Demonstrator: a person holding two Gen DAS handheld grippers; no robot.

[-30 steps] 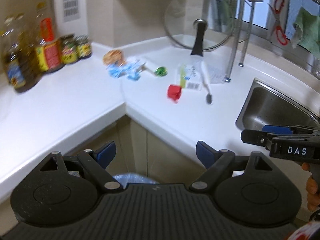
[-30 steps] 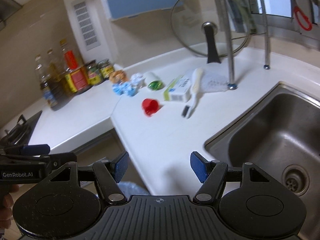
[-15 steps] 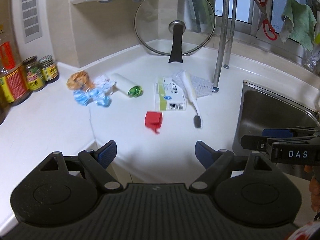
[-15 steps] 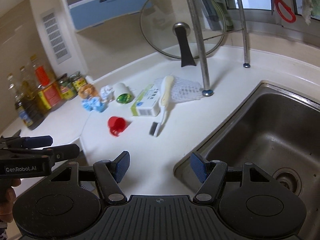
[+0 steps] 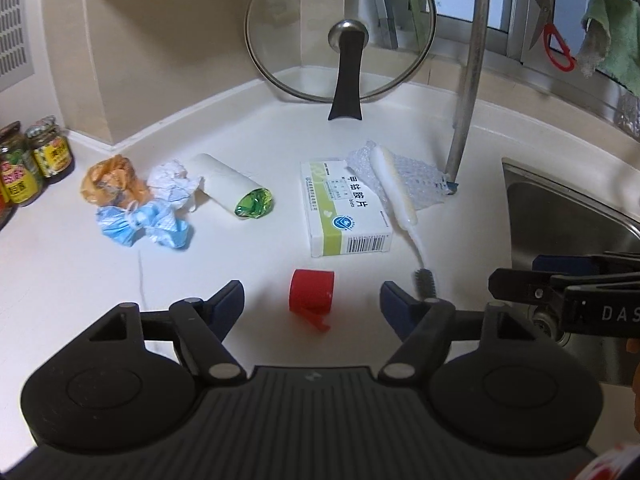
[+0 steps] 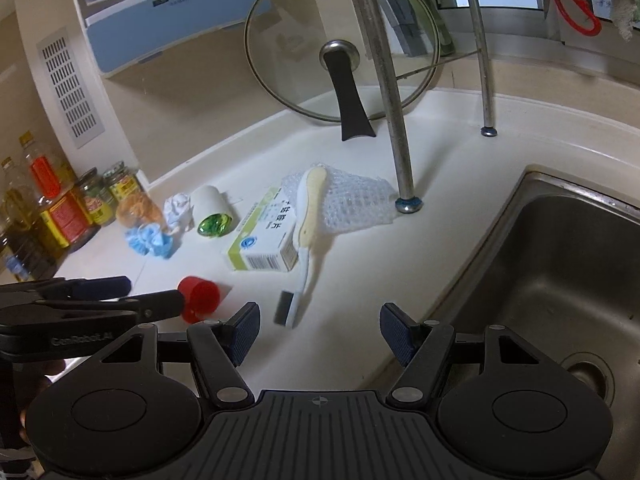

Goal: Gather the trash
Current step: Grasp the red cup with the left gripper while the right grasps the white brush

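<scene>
The left tongs [image 5: 312,304] are standing wide open with nothing between their blue-padded tips, hovering over the white corner surface [image 5: 72,264]. The small red plastic cup [image 5: 311,292] is lying on its side between those tips; whether either tip is touching it cannot be told. The right tongs [image 6: 320,332] are likewise spread apart and holding nothing, hanging over the surface's front edge just left of the stainless steel sink [image 6: 560,264].

Taking the white and green cardboard medicine box [image 5: 345,214] as the landmark: the red cup is lying just in front of it, apart from it. The white long-handled brush with a dark bristle head [image 5: 400,204] is lying along the box's right side, its handle resting on a sheet of clear bubble wrap [image 5: 416,178] behind and to the right of the box. To the box's left, a white paper roll with green foil stuffed in its end [image 5: 236,190] is lying on its side. Further left, a crumpled white tissue [image 5: 172,180], a crumpled blue face mask [image 5: 144,226] and a scrunched orange wrapper [image 5: 112,180] are sitting bunched together, touching one another. Behind the box, a glass pot lid with a black handle [image 5: 344,40] is leaning upright against the wall. Labelled glass jars [image 5: 36,160] are standing at the far left, well apart from the box.
</scene>
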